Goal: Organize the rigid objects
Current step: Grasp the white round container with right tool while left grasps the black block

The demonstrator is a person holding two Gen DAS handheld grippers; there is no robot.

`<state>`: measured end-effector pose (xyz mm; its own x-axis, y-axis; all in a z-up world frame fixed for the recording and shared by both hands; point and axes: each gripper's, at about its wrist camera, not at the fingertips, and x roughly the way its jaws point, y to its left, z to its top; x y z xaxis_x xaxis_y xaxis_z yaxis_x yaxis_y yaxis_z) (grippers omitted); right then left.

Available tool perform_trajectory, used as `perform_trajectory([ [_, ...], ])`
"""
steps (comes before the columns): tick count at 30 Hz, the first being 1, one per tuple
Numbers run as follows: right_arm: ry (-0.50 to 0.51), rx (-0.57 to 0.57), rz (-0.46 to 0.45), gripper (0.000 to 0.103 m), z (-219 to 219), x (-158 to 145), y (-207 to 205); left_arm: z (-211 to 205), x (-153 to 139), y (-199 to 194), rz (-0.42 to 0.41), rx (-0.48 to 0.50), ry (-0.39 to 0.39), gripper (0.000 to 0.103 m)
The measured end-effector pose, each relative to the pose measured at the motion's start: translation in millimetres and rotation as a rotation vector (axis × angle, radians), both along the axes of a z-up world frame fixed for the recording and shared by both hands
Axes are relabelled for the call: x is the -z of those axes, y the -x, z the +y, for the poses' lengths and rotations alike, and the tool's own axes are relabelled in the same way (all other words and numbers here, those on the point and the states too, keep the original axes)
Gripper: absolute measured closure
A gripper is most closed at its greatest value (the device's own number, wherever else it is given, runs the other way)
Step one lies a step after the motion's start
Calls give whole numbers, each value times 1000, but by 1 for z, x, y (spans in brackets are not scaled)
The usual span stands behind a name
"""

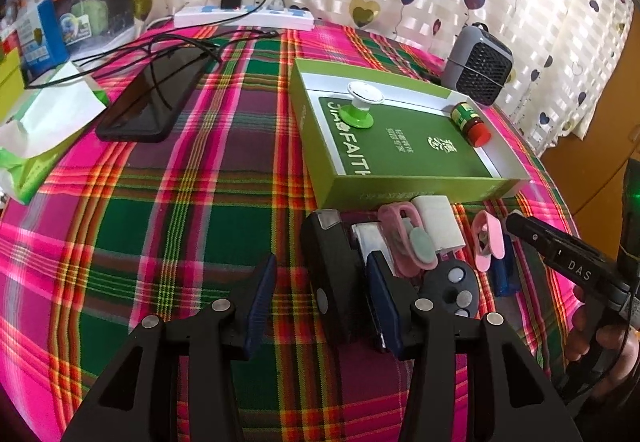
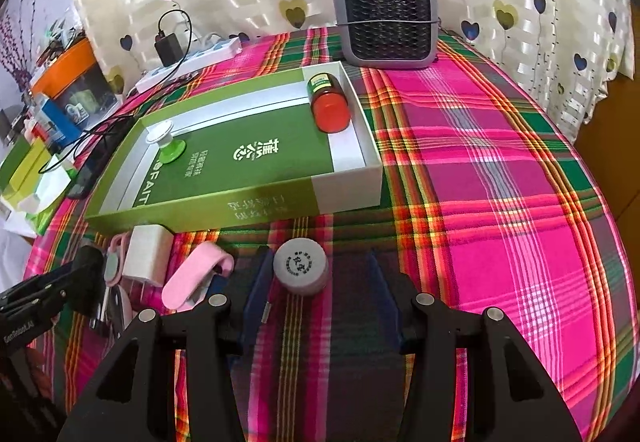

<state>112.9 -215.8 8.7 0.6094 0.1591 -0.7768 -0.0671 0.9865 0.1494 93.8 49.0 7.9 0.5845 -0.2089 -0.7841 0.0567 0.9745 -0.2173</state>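
Plaid table, box [image 2: 224, 170] mid-table. Right gripper [image 2: 316, 284] fingers apart around jar [image 2: 301, 266]: centre, then close. Left gripper [image 1: 320, 296] fingers apart, idle.

The right tongs [image 2: 316, 282] stand open around a small grey jar [image 2: 301, 266] on the plaid desk [image 2: 480, 170], their pads clear of it on both sides. Behind it lies a green box [image 2: 248, 208] holding a red-capped bottle [image 2: 329, 102] on its side and a green-and-white knob [image 2: 166, 144]. A grey fan [image 2: 386, 14] stands further back. A pink clip [image 2: 196, 274] and white block [image 2: 146, 254] sit at left.
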Motion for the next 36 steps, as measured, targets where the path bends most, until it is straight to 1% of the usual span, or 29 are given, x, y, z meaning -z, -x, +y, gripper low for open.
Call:
perform_trajectory([
  [2,4,0,4,63,-1,1,0,3,0,0,0,-4,8,57],
  [3,6,0,5,66,-1,1,0,3,0,0,0,-4,7,57],
  [10,17,-4,2,71,-2,2,1,2,1,-1,2,4,-39,57],
  [13,18,-4,1,72,-2,2,1,-1,1,-1,-2,11,-65,57],
  [18,21,-4,-1,73,-3,2,2,-1,1,-2,1,6,-63,58],
  [24,30,-7,-3,73,-2,2,2,-1,1,-1,-2,0,-77,63],
  [28,35,-8,-5,73,-2,1,1,1,1,0,-3,-9,-84,70],
  [33,34,-8,-5,73,-3,1,2,1,2,0,-3,-11,-87,72],
  [36,33,-8,-5,73,-3,1,2,2,2,1,-4,-11,-94,77],
])
